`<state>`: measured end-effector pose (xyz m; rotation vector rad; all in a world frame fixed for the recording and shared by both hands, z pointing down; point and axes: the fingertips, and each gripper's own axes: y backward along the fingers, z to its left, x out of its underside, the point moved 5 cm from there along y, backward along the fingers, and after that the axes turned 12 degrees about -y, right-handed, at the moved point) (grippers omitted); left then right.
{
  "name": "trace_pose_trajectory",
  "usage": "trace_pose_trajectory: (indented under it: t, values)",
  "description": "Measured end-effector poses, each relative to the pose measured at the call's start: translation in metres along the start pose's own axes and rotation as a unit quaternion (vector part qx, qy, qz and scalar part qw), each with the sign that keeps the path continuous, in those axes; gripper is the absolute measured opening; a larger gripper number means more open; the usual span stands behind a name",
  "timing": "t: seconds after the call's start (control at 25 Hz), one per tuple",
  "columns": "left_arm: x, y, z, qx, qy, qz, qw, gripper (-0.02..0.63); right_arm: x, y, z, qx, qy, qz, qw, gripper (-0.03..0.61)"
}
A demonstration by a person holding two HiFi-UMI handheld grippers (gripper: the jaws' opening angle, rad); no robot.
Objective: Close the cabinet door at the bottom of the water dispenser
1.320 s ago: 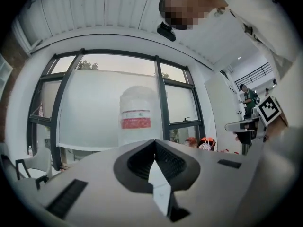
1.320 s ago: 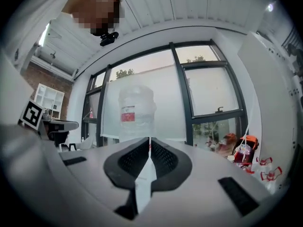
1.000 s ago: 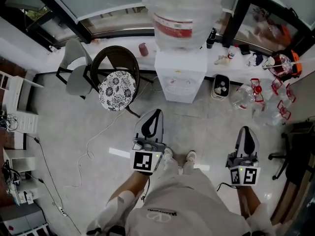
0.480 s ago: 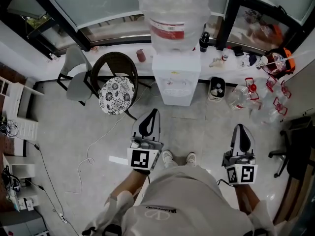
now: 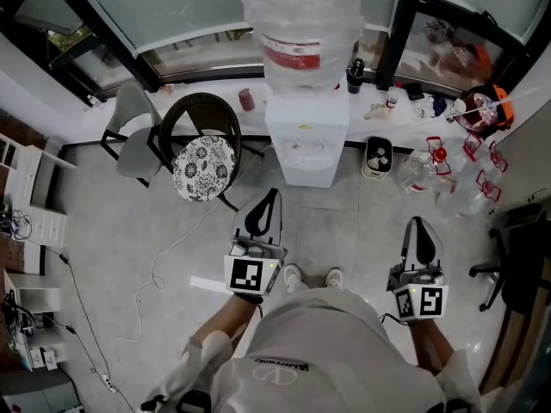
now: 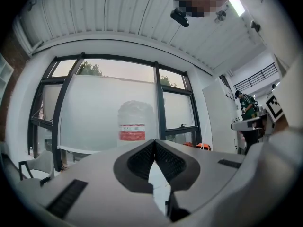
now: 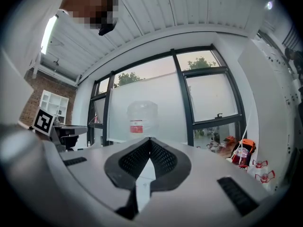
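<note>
The water dispenser [image 5: 301,144] stands by the window, well ahead of both grippers; left hand-held gripper [image 5: 270,200] and right hand-held gripper [image 5: 417,225] are closed, empty; its cabinet door [image 5: 299,175] juts nowhere, so the closing looks done.

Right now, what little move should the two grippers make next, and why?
Probably step toward the water dispenser and bring one gripper low: the left gripper and right gripper both hang well short of it, jaws shut on nothing. Its bottom door can't be seen from above.
</note>
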<state>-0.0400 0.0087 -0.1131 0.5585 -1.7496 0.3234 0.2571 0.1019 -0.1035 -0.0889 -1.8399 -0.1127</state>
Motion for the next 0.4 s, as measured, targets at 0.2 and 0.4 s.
trace_pose_trajectory:
  t: [0.2, 0.4]
  values:
    - [0.0015, -0.0006, -0.0024, 0.003, 0.0, 0.002, 1.0, 0.008, -0.0003, -0.0006, 0.0021, -0.007, 0.006, 0.001, 1.0, 0.015]
    - [-0.0026, -0.0001, -0.0004, 0.003, -0.008, 0.001, 1.0, 0.008, -0.0029, -0.0003, 0.0021, -0.005, 0.006, -0.001, 1.0, 0.015]
